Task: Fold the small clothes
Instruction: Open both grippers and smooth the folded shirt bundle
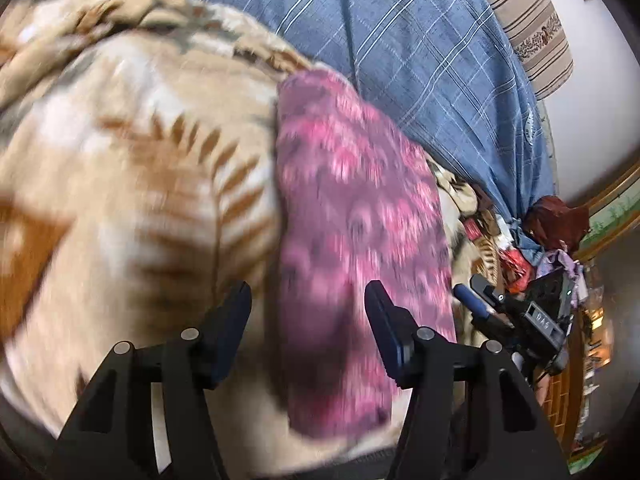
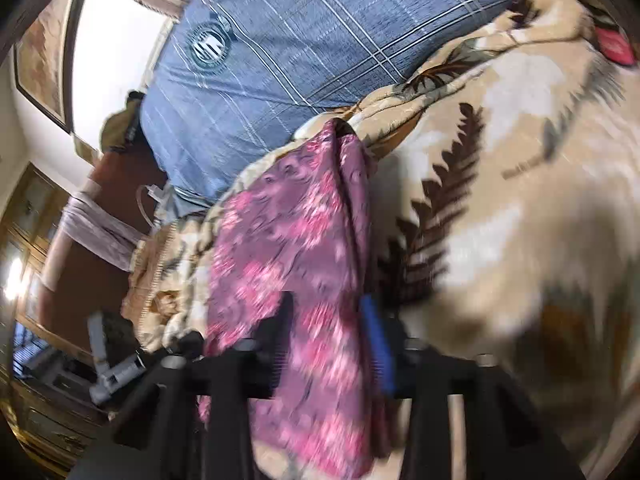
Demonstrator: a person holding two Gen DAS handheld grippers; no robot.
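Pink-and-purple patterned cloth (image 2: 296, 240) lies on a beige leaf-print blanket (image 2: 500, 220), pinched in the right gripper (image 2: 332, 344). Left gripper (image 1: 308, 320) hangs wide open just above it, empty.

no legible txt; blue cloth (image 1: 420, 60) emblem blurred

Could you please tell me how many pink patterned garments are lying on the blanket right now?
1. The pink patterned garment lies stretched over the beige leaf-print blanket, beside the blue plaid sheet. Its near end sits between the right hand-held gripper's fingers. Others may hide among the blanket folds.
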